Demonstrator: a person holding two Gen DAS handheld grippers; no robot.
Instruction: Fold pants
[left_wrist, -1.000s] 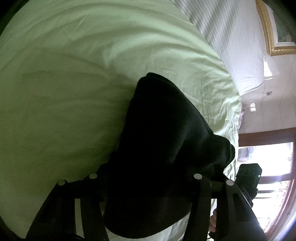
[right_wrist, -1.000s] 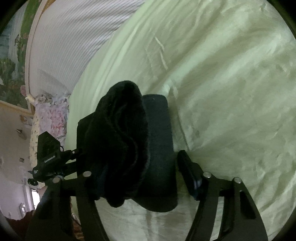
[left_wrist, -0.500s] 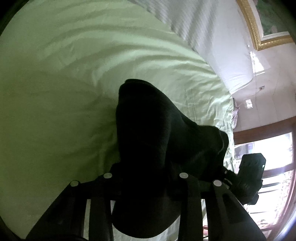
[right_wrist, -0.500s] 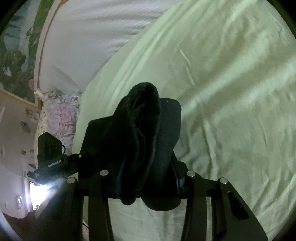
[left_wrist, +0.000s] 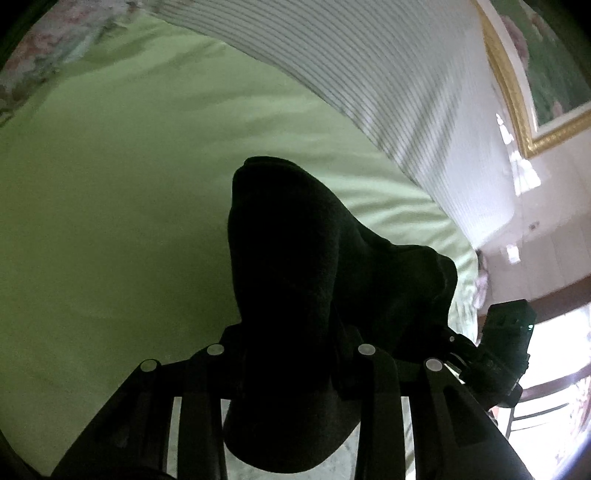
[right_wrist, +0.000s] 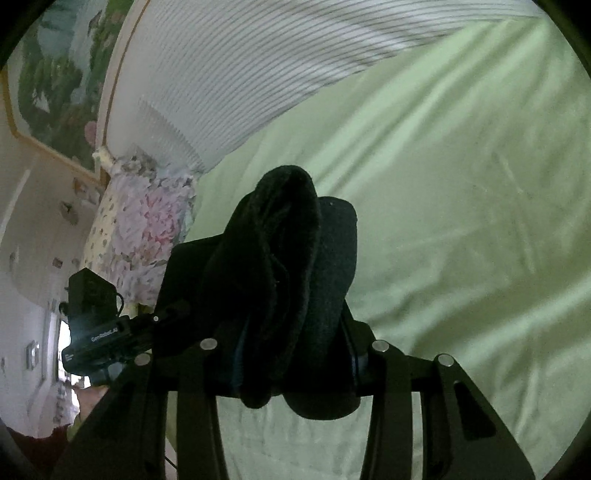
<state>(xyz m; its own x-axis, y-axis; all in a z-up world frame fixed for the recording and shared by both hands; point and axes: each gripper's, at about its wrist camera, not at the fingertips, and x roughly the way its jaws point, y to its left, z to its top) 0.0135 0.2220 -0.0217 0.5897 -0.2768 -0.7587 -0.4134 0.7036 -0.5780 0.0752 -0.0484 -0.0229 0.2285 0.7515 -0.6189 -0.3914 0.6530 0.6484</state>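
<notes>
Jaws of our left gripper and right gripper, having just narrowed, both pinch bunched folds of the black pants, held up off the green bedsheet, likely so we can carry one edge across for a fold.

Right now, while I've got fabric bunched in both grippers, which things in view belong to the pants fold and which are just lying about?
In the job:
- black pants, bunched and pinched at both ends
- left gripper, shut on the pants
- right gripper, shut on the pants
- green bedsheet, the folding surface

Lying about:
- striped white cover
- floral pillow
- framed painting on the wall
</notes>
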